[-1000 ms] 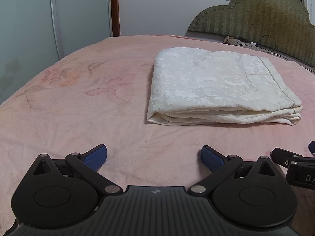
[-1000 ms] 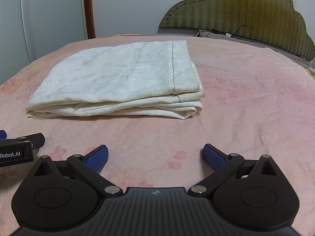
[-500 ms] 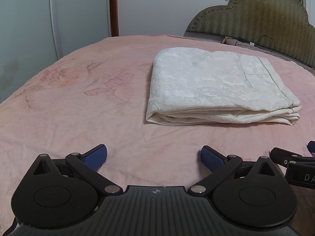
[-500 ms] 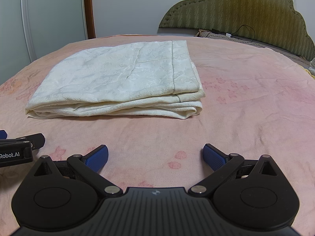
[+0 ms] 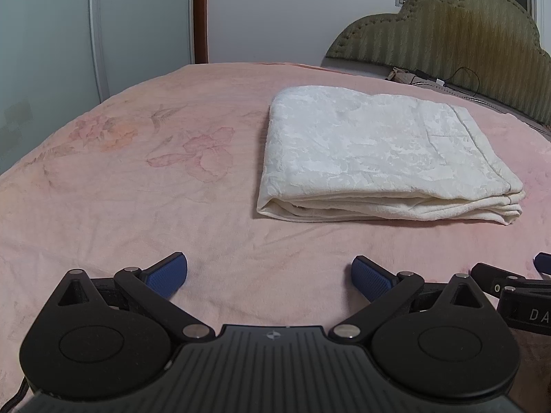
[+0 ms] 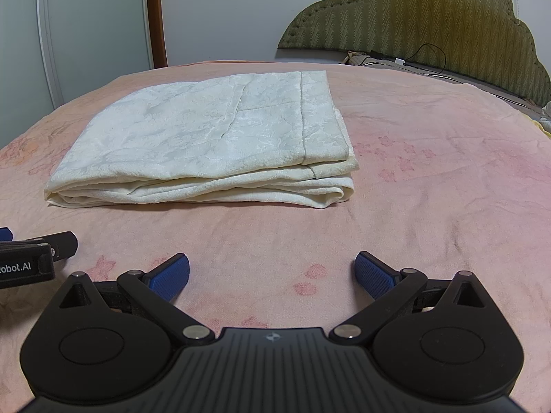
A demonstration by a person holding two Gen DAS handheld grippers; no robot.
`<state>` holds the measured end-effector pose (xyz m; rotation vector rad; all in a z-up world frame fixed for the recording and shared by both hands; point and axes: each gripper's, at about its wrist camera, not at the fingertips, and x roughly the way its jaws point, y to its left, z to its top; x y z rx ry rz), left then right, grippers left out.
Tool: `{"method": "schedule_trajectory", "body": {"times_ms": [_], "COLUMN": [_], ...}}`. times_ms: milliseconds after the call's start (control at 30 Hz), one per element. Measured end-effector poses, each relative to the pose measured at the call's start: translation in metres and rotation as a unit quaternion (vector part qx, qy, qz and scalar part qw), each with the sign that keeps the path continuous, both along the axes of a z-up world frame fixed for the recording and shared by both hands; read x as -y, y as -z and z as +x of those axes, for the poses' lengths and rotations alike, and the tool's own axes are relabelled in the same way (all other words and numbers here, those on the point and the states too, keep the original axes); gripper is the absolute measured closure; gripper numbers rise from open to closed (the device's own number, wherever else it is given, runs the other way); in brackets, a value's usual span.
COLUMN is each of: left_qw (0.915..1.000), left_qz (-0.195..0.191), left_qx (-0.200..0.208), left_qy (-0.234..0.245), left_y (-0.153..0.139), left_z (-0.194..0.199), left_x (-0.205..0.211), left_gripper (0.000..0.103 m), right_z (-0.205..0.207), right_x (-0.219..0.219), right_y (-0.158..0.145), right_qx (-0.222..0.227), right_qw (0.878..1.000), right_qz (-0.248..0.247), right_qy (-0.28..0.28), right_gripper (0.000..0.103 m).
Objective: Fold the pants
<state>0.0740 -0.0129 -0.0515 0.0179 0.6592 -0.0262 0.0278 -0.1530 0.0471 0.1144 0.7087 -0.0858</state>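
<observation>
1. Jaws: we hold the left gripper (image 5: 268,273) and the right gripper (image 6: 272,273) spread wide, gripping nothing, low over the pink bedspread (image 5: 137,179).
2. Pants (image 6: 206,141): they lie ahead of both grippers as a flat, stacked white rectangle, apart from the fingers.
3. Progress: we judge the folding essentially complete; at most, squaring the layered near edge remains.

The white pants (image 5: 375,151) of faintly floral-patterned fabric lie folded into a flat, roughly rectangular stack of several layers on the pink bedspread (image 5: 137,189), the stacked layer edges toward the cameras, a stitched hem band running along the top layer's right side.
</observation>
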Motion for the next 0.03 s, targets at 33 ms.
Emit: {"method": "schedule_trajectory", "body": {"times_ms": [33], "left_qw": [1.0000], "left_qz": [0.002], "left_qx": [-0.001], "left_qy": [0.000], "left_y": [0.0000], "left_z": [0.0003], "left_x": [0.0005], "left_gripper": [0.000], "right_z": [-0.0001], "right_x": [0.0000], "right_y": [0.0000], "right_qx": [0.000], "right_qw": [1.000], "right_qz": [0.000], "right_qy": [0.000], "right_gripper": [0.000]}}
